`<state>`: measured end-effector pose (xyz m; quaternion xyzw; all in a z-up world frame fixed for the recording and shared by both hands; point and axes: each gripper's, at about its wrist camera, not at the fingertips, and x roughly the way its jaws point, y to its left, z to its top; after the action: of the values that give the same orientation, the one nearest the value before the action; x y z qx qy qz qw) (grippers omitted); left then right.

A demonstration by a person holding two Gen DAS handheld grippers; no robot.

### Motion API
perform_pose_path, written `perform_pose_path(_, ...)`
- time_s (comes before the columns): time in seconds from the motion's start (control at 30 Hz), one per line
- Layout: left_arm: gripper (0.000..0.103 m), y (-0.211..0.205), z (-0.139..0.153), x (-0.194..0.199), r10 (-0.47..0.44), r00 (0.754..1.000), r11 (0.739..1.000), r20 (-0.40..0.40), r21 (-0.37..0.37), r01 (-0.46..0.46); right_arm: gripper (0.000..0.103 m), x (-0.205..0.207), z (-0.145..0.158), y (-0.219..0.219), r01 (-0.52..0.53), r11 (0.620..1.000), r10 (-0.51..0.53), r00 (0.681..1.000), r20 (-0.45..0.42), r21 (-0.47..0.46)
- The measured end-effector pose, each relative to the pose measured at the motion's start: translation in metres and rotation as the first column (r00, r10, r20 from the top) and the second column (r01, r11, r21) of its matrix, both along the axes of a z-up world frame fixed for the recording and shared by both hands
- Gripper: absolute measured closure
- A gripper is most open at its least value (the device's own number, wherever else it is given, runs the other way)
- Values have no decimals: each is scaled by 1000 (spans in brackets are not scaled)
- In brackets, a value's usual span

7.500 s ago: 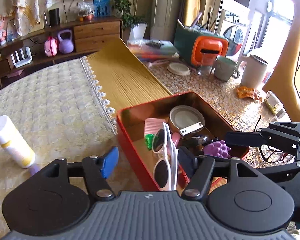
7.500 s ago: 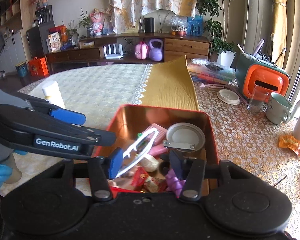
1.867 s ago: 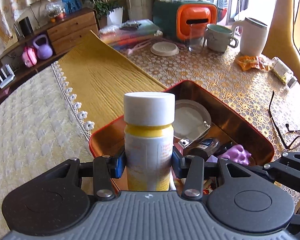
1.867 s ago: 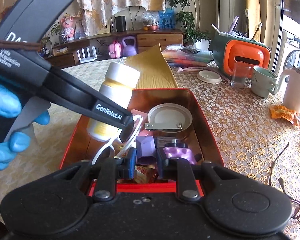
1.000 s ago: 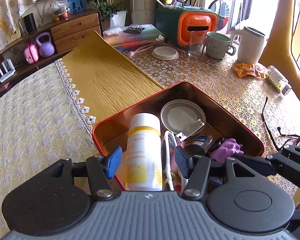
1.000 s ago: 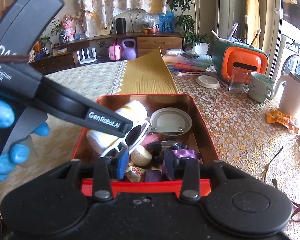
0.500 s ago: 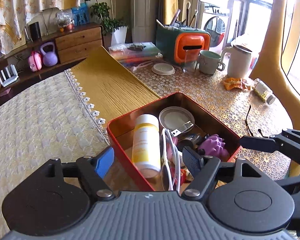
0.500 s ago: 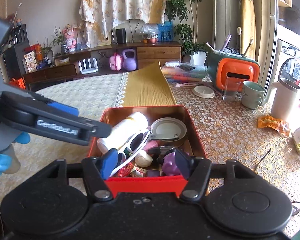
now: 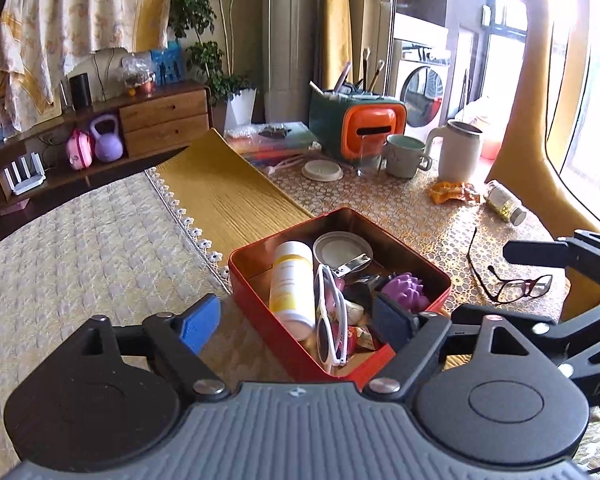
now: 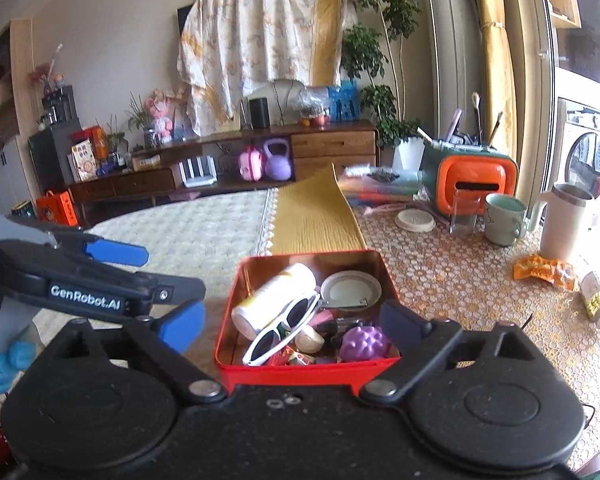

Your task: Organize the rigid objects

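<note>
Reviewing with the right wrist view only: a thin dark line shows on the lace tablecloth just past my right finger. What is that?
Observer: The left wrist view shows it whole: dark-red-framed eyeglasses, temples unfolded, lying on the gold lace tablecloth outside the red metal tin.
Reviewer: And the left gripper, anything between its pads?
Observer: Nothing. The left gripper stands open, its jaws having just been opening. The white bottle with the yellow band lies loose in the tin, touched by neither pad.
</note>
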<state>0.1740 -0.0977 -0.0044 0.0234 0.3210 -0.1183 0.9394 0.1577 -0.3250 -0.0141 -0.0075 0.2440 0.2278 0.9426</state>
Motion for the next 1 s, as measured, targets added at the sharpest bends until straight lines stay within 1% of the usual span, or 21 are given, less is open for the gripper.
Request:
perform_pose_path(0.07,17,2,1,-6,4,1000,1000,6,-15,-4,1,-4,3,-3,-1,1000,0,1000,9,10)
perform_pose_path(0.2,17,6,3,-16,16,1000,999,15,-33,-15,1,-12,7,-6,-5,1000,5,1000,16,28)
perform_pose_path(0.23,13,6,4,-19,17,1000,999,15,-36,-16,0,-14,7,-6,-4,1000,4,1000,18,29)
perform_pose_path(0.27,5,6,4,-21,14,1000,999,13,-42,-13,0,-16,8,-7,-3,999,2,1000,20,34)
perform_pose_path(0.33,0,7,4,-27,6,1000,998,14,-66,-5,0,-19,10,-9,-1,999,0,1000,19,44)
perform_pose_path(0.5,0,7,3,-37,17,1000,997,16,-69,-16,0,-27,13,-14,16,998,-18,999,31,65)
perform_pose_path(0.6,0,7,2,-44,25,1000,997,15,-78,-24,0,-31,13,-18,27,995,-29,999,25,91)
perform_pose_path(0.73,0,6,-1,-48,19,1000,995,-1,-93,-19,0,-34,10,-19,29,995,-30,999,12,96)
perform_pose_path(1.0,0,0,0,-56,15,1000,996,23,-83,-13,0,-40,6,-23,47,991,-46,999,-7,123)
